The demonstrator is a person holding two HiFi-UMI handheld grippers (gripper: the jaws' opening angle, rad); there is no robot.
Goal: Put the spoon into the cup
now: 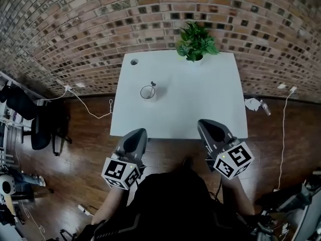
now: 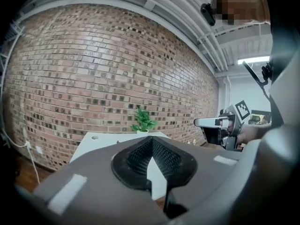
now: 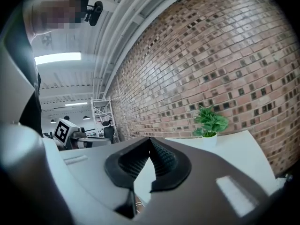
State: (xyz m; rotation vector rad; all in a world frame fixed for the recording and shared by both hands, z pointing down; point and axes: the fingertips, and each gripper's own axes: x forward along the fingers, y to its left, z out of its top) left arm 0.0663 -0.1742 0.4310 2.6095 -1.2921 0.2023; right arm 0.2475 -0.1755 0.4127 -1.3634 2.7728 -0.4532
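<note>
A clear glass cup [image 1: 147, 92] stands on the left half of the white table [image 1: 200, 99]. At its far right rim shows a small dark spoon [image 1: 153, 84]; whether it rests in the cup or lies behind it I cannot tell. My left gripper [image 1: 134, 139] and right gripper [image 1: 212, 130] hover at the table's near edge, well short of the cup, both pointing toward the brick wall. In the left gripper view the left gripper [image 2: 151, 140] has its jaws meeting at the tips with nothing between them. The right gripper [image 3: 150, 139] looks the same in its own view.
A potted green plant [image 1: 195, 43] stands at the table's far edge, and a round cable hole [image 1: 134, 62] sits at the far left corner. A black office chair [image 1: 42, 127] and white cables [image 1: 93, 112] are on the wooden floor at left. Crumpled paper [image 1: 253, 103] lies at right.
</note>
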